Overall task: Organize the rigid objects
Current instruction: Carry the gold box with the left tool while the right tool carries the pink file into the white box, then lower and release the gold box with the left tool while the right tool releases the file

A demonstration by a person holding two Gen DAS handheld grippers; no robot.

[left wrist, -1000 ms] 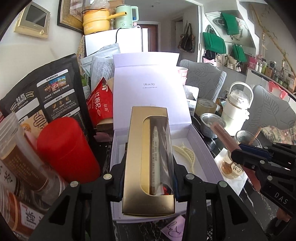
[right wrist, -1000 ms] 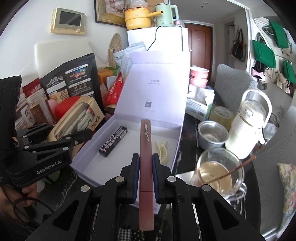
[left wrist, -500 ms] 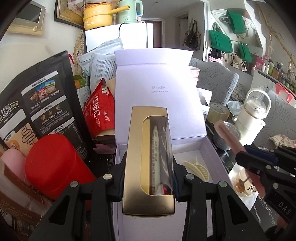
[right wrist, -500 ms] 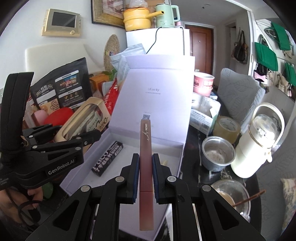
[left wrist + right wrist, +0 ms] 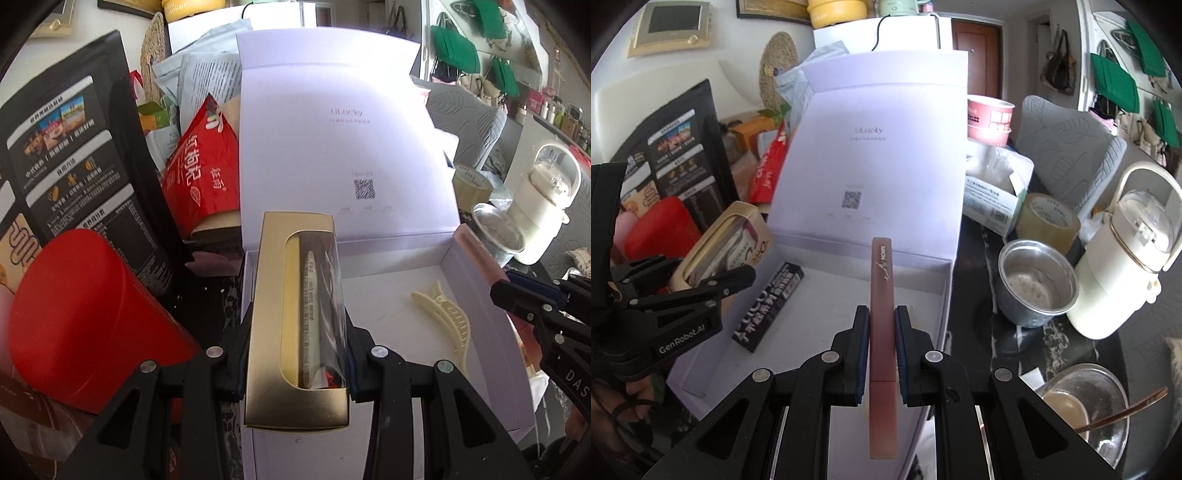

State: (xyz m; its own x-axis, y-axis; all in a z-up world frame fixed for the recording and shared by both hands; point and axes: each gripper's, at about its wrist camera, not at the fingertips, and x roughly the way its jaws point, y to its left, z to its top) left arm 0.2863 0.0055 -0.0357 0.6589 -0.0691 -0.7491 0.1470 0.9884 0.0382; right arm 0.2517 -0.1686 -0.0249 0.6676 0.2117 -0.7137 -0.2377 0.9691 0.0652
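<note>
My left gripper (image 5: 297, 354) is shut on a gold window box (image 5: 295, 317) with a white tube inside, held over the left part of the open white gift box (image 5: 391, 258). My right gripper (image 5: 881, 332) is shut on a slim rose-brown stick (image 5: 882, 314), pointing into the same white box (image 5: 923, 280). On the box floor lie a cream hair claw (image 5: 448, 314) and a black bar-shaped pack (image 5: 770, 306). In the right wrist view the left gripper (image 5: 713, 288) with the gold box (image 5: 724, 243) shows at the left; in the left wrist view the right gripper (image 5: 532, 306) shows at the right edge.
Left of the box stand a red tin (image 5: 85, 325), a black pouch (image 5: 70, 155) and a red snack bag (image 5: 203, 173). To its right are a steel cup (image 5: 1036, 284), a tape roll (image 5: 1047, 218), a white kettle (image 5: 1126, 266) and a glass cup with a spoon (image 5: 1082, 410).
Both grippers have moved forward and down toward the open white box, which now looms larger. Each keeps its hold, the gold box and the stick now over the box's interior.
</note>
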